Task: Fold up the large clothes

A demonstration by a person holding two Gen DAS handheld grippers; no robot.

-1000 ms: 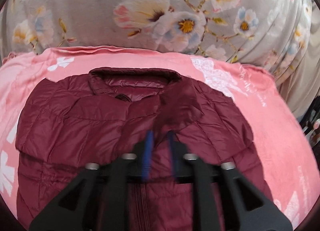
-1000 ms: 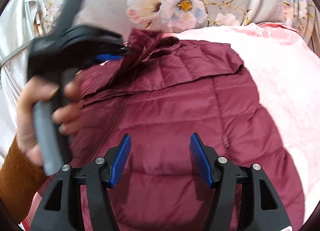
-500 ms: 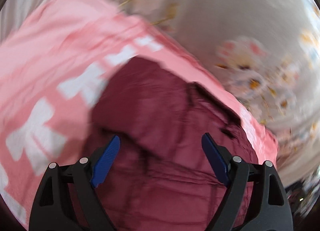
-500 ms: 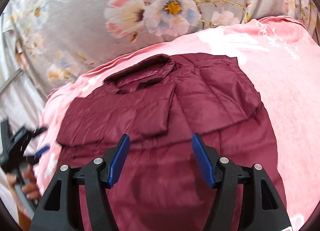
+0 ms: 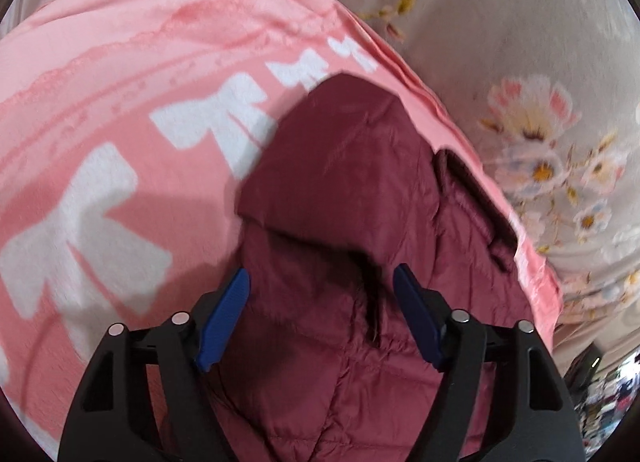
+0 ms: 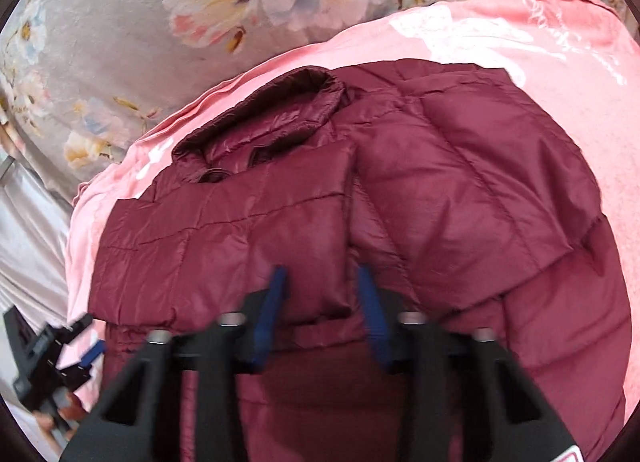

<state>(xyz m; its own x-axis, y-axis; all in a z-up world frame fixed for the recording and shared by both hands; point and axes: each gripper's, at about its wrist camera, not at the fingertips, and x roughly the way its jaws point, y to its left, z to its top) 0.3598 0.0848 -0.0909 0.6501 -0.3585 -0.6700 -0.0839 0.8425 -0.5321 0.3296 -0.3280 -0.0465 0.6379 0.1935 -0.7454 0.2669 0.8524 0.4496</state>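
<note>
The floral grey bedsheet (image 6: 120, 42) covers the far side of the bed, and on it lies a pink blanket (image 5: 120, 82) printed with white bows. The maroon puffer jacket (image 6: 400, 202) is spread on that blanket, collar (image 6: 280, 102) at the far end, both sleeves already folded in across the chest. The left sleeve (image 6: 240, 230) crosses from the left, the right sleeve (image 6: 480, 190) from the right, and their edges meet near the middle.

The right tongs (image 6: 322, 310) hover low over the cuff end of the left sleeve, pads partly apart and blurred with motion. I cannot tell whether they touch the fabric; they do not appear to clamp anything. The left tongs (image 5: 320, 322) are open wide above the jacket's left edge, holding nothing; in the right view they sit off the near-left corner of the garment.

The main risk, as I judge it, is the slippery, puffy shell. Padded sleeves spring back, so either one may slide off the chest if the body is lifted for the next fold. A pinch that takes only the top layer would drag the sleeve and leave the body behind. A bite that goes too deep could catch the soft blanket and pull it up along with the jacket.
</note>
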